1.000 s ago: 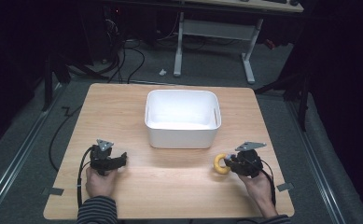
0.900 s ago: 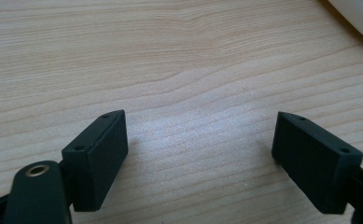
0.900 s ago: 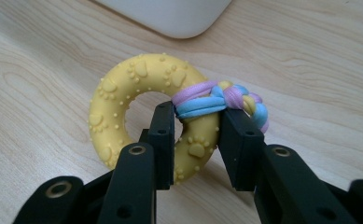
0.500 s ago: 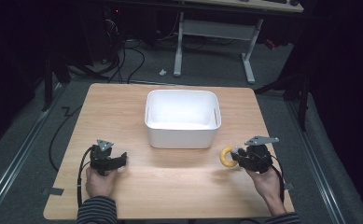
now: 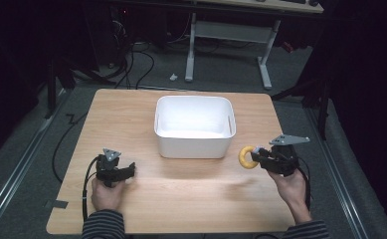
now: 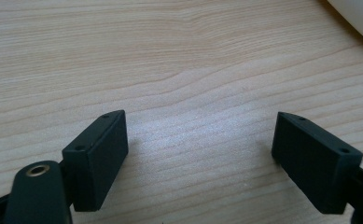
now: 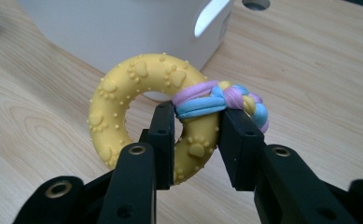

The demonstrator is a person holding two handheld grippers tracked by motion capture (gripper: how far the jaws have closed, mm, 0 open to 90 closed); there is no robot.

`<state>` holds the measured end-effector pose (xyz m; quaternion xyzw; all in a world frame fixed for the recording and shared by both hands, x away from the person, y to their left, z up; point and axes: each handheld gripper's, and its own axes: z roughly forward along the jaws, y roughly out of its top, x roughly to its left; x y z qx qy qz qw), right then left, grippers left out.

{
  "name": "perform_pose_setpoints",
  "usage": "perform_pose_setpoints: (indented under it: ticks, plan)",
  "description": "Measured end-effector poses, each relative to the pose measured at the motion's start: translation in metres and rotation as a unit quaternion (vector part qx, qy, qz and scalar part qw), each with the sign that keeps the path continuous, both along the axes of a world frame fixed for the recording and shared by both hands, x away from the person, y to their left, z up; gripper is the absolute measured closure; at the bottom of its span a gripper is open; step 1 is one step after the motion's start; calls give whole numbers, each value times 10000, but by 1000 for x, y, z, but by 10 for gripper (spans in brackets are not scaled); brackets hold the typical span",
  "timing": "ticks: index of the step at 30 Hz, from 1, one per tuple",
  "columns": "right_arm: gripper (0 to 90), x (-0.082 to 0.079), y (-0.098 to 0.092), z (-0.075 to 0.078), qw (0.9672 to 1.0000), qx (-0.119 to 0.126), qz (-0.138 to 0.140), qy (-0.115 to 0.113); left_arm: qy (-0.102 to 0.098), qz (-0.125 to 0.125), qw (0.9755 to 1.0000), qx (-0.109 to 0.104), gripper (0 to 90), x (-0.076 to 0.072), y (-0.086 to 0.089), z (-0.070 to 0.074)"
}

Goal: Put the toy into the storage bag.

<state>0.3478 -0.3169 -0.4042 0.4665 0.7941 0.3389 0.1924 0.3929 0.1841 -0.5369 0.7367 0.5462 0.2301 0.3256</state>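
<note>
Yellow ring toy (image 5: 247,157) clamped in right gripper (image 5: 258,158); white bin (image 5: 194,144) lies at ten o'clock; left gripper (image 5: 127,172) gapes empty.

surface: light wooden table (image 5: 181,199) standing on grey floor (image 5: 27,164) | lying on it: white bin (image 5: 194,128) sitting near the middle, toward the far edge

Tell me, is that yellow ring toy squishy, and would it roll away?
Probably a bit squishy: the ring looks like bumpy rubber, and the right gripper pinches it without it bending. The paw bumps likely stop slipping. Dropped on edge it might roll, though the braided rope tied around it should stop it soon.
</note>
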Motion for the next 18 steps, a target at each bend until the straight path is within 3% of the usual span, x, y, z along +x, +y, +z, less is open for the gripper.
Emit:
perform_pose_setpoints:
  ticks: [11,18]
  plan:
    - [682,7,3,32,9996,3,80,-254,0,-9,10000,0,190,0,0,0]
    - [682,20,13,53,9991,-23,165,-391,-1,-12,10000,-5,192,0,0,0]
